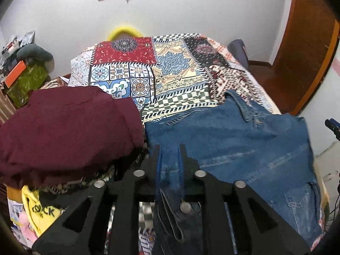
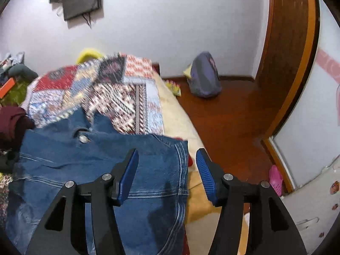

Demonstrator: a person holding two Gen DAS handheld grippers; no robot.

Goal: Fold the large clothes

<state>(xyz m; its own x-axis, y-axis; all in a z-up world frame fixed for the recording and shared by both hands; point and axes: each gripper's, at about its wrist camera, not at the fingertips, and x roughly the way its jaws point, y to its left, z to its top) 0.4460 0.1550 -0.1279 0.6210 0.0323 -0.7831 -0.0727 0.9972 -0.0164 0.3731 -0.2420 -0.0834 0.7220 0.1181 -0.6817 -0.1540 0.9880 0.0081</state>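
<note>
I count one pair of jeans [image 1: 244, 140], blue denim, spread over the near end of the bed [image 2: 197, 148], on top of one patchwork bedspread [image 1: 148, 68]. I see a metal waist button [image 2: 82, 138] in the right wrist view and another [image 1: 185, 207] in the left.

My left gripper [image 1: 169, 148] has its jaws clenched on a fold of the jeans' waistband, the denim pinched between them and hanging back toward the camera. My right gripper [image 2: 167, 155] has its jaws released, with two blue ribbed pads [image 2: 129, 170]; the left pad hovers over the denim and the right one is out past the jeans' side edge, above the bed.

Left of the jeans, one maroon garment [image 1: 70, 131] lies heaped, touching the denim's edge. Below it sits one yellow item [image 1: 40, 212] with black lettering I read only partly as "CK".

One blue-grey bag [image 2: 204, 78] stands on the wooden floor [image 2: 229, 114], well apart from the bed.
</note>
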